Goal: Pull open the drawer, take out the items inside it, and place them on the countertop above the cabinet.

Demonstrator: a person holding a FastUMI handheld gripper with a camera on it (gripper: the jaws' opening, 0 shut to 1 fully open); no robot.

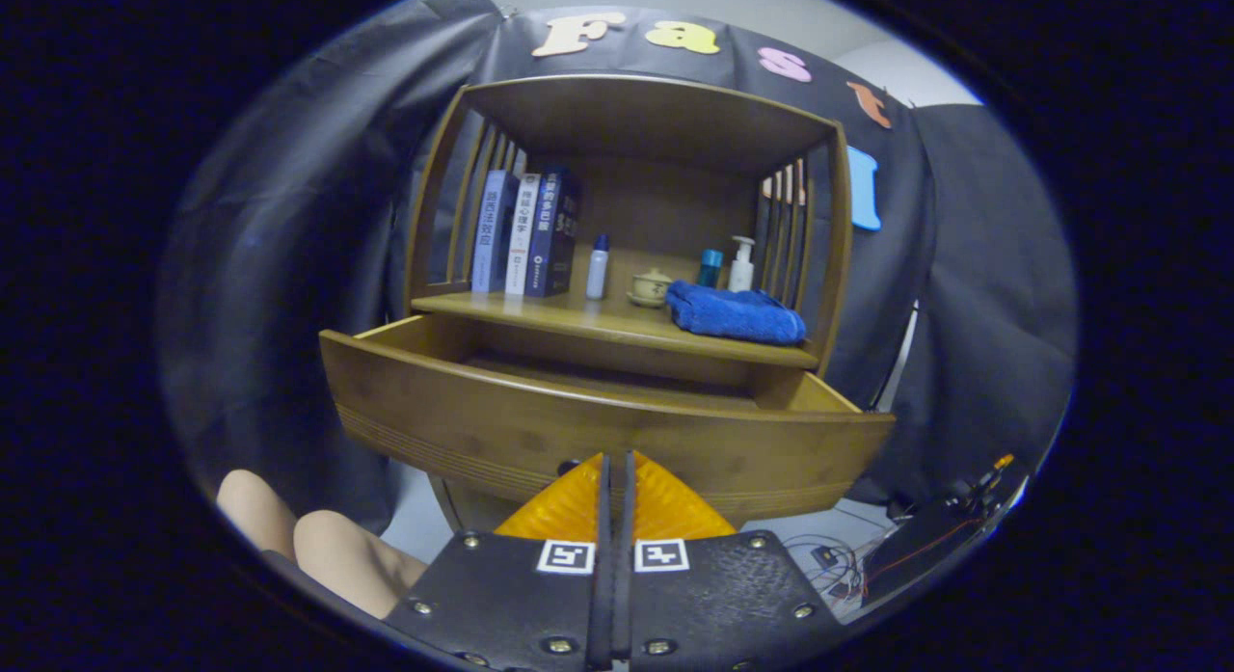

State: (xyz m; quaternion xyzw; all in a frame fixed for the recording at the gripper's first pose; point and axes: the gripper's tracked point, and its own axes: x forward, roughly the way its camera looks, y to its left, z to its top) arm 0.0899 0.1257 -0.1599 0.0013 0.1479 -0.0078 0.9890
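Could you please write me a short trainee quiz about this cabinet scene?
1. True or false: the drawer is pulled open.
2. What lies at the shelf's front right? A) blue towel B) books C) small pot
3. Fill in: the gripper, at the drawer front, has its jaws ____.

Key: 1 true; 2 A; 3 shut.

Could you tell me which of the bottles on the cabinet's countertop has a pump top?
The white bottle at the right end, behind the folded blue towel. The blue-capped white bottle and the small blue bottle have plain caps.
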